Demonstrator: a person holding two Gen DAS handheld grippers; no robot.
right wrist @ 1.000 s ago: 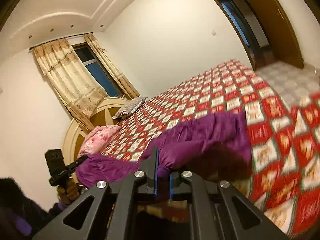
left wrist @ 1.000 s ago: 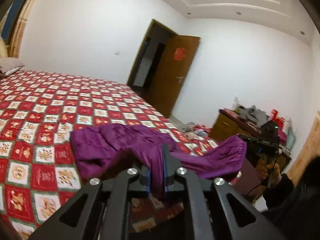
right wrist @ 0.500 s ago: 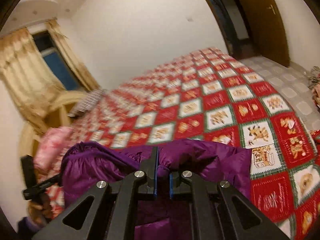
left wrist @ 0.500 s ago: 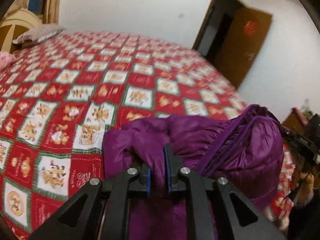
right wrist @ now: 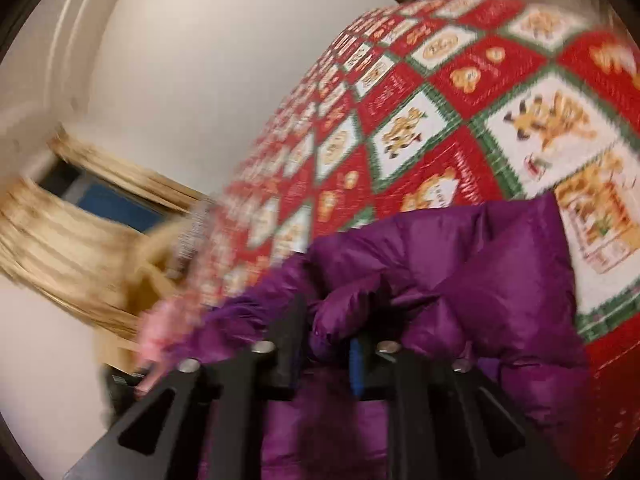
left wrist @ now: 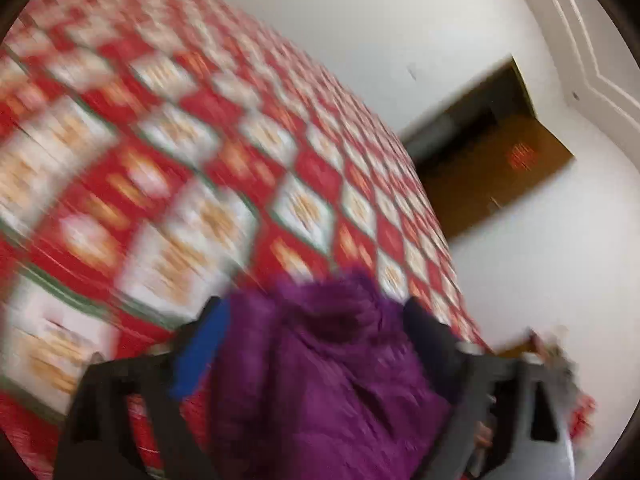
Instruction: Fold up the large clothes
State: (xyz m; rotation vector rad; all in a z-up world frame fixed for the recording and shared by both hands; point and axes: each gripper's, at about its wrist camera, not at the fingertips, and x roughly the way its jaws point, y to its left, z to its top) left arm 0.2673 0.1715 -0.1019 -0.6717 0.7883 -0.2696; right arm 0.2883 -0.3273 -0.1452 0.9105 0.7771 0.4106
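A puffy purple jacket lies bunched on the red and white checked bedspread. My left gripper is low over it, its jaws opening wide; the jacket sits loose between the blue-padded fingers. In the right wrist view the same jacket spreads to the right over the bedspread. My right gripper has its jaws opening too, with a fold of purple fabric bulging up between them. Both views are tilted and blurred by motion.
A brown door stands open in the white wall beyond the bed. Beige curtains frame a dark window at the head end. A pink pillow lies next to the jacket's left edge.
Both grippers were shut on the jacket and held it up; now their jaws stand apart. Both have dropped toward the bed and rolled, and the jacket is bunched on the spread.
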